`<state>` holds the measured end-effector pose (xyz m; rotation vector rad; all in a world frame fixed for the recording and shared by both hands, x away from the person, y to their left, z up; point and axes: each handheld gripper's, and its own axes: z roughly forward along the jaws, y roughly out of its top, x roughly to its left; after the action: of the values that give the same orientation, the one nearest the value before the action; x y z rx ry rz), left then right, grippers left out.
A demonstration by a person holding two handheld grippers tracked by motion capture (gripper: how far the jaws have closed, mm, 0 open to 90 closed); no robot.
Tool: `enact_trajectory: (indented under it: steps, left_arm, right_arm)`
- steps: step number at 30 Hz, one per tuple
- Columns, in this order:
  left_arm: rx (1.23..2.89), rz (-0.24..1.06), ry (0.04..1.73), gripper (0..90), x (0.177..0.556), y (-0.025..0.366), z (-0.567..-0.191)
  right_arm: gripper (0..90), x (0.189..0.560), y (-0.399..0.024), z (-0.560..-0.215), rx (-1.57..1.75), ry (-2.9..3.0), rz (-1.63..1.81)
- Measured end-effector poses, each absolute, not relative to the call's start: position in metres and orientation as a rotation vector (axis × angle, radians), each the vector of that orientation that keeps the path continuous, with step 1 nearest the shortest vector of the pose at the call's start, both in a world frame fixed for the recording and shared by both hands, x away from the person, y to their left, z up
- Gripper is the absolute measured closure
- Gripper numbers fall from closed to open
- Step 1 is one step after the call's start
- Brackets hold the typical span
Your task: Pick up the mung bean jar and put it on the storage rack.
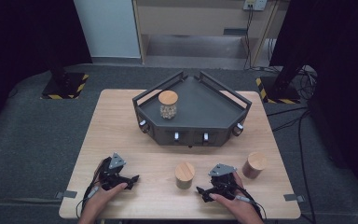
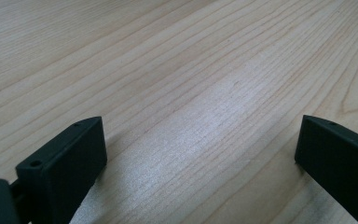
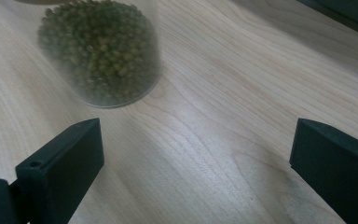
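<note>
Green-bean jar [image 3: 100,53] cut off at top in right gripper view, blurred. Both hands low on table [image 1: 121,123]; left gripper [image 1: 131,179] and right gripper [image 1: 200,191] jaws spread wide, gripping nothing.

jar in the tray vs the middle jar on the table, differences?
The tray jar stands inside the dark tray; the middle jar stands on the bare table, near the right claw. The tray jar's contents look pale; the middle jar holds green beans. Both are upright with round wooden lids.
</note>
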<state>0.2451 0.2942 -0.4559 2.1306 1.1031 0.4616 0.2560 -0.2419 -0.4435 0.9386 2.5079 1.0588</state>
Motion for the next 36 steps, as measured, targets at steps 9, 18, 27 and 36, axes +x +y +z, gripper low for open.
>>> enact_trajectory:
  steps: [9,18,27,36]
  left_arm:
    - [2.131,0.462,1.103,0.6,0.245,0.294,-0.456]
    - [2.132,0.461,1.103,0.5,0.245,0.294,-0.456]
    - [2.132,0.461,1.103,0.6,0.245,0.294,-0.456]
    - [2.132,0.463,1.104,0.5,0.245,0.294,-0.456]
  right_arm:
    - [3.6,0.251,-0.238,-0.436,0.901,2.517,1.093]
    - [3.7,0.247,-0.231,-0.431,0.859,2.538,1.107]
    - [3.9,0.243,-0.228,-0.431,0.869,2.538,1.136]
    - [4.0,0.241,-0.222,-0.426,0.865,2.524,1.154]
